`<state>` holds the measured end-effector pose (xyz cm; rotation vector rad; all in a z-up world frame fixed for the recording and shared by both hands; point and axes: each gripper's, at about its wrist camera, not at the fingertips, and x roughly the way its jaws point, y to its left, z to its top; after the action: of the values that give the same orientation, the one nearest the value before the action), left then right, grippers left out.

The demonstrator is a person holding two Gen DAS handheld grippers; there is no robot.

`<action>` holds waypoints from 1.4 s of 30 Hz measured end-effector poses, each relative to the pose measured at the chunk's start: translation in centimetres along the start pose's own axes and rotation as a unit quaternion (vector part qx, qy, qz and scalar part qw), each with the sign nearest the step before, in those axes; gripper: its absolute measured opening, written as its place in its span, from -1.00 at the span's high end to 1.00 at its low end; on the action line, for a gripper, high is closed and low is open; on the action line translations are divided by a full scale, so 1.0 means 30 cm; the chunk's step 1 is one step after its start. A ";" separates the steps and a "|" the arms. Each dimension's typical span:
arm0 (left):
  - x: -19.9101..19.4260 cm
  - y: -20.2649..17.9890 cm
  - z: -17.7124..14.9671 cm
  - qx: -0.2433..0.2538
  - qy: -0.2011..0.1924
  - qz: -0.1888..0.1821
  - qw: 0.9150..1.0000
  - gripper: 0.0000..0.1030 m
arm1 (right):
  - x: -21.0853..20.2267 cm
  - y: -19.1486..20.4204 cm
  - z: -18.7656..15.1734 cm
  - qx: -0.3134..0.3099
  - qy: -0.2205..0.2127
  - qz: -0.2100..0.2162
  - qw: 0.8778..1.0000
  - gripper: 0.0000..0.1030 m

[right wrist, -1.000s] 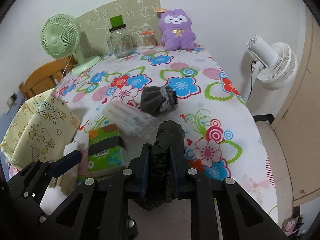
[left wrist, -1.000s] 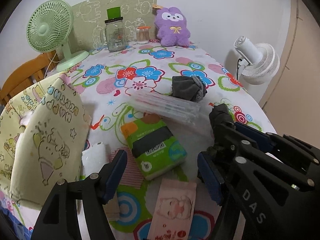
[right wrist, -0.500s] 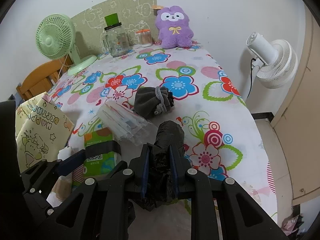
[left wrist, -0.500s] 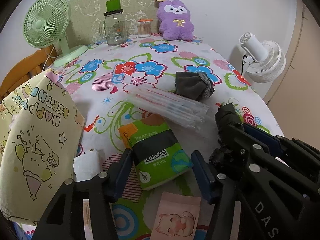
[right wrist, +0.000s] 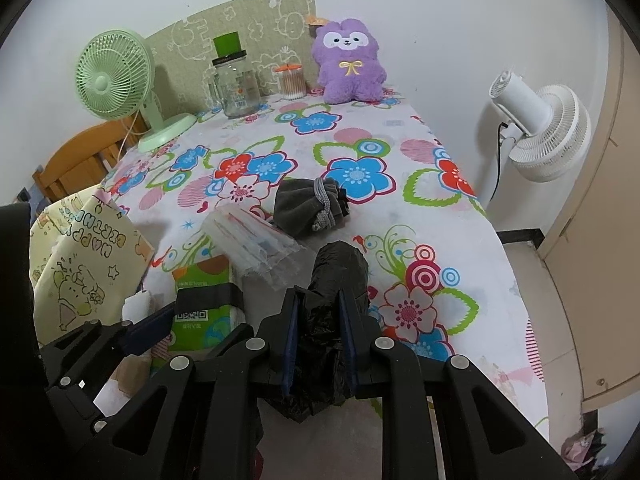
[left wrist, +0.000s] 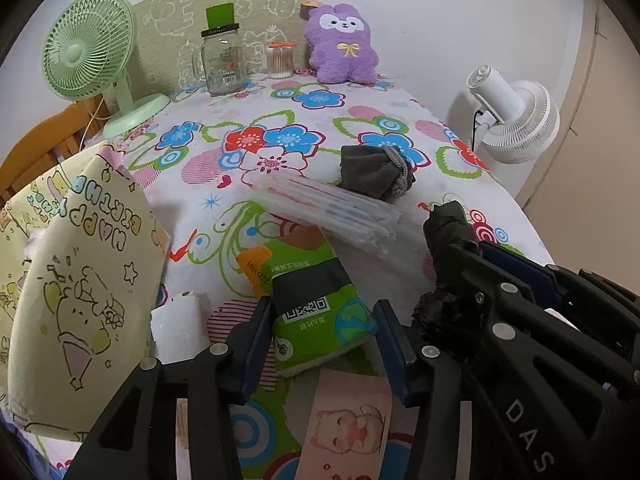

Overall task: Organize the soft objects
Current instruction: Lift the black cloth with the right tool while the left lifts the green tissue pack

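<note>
The green tissue pack (left wrist: 320, 304) lies near the table's front edge between the closing left gripper (left wrist: 320, 344), pads not yet pressing. The right gripper (right wrist: 318, 344) clenches a black bag roll (right wrist: 336, 280). Only its view shows bare cloth (right wrist: 460, 368) rightward.

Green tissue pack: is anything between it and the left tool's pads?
Nothing visible. The green tissue pack lies between the closing jaws of the left tool, a small gap showing on its right side. The clear plastic sleeve overlaps only its far end.

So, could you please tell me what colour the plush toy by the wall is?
Purple plush toy, with a white face; the right wrist view shows it best.
</note>
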<state>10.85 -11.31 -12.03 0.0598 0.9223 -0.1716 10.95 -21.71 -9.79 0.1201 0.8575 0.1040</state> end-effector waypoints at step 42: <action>-0.358 0.027 0.061 0.017 -0.102 0.002 0.995 0.01 | -0.337 0.101 0.076 -0.014 -0.097 0.011 0.995 0.57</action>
<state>6.08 -9.44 -2.39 0.0751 0.7158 -0.1854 5.97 -20.28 -0.32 0.1114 0.6604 0.1224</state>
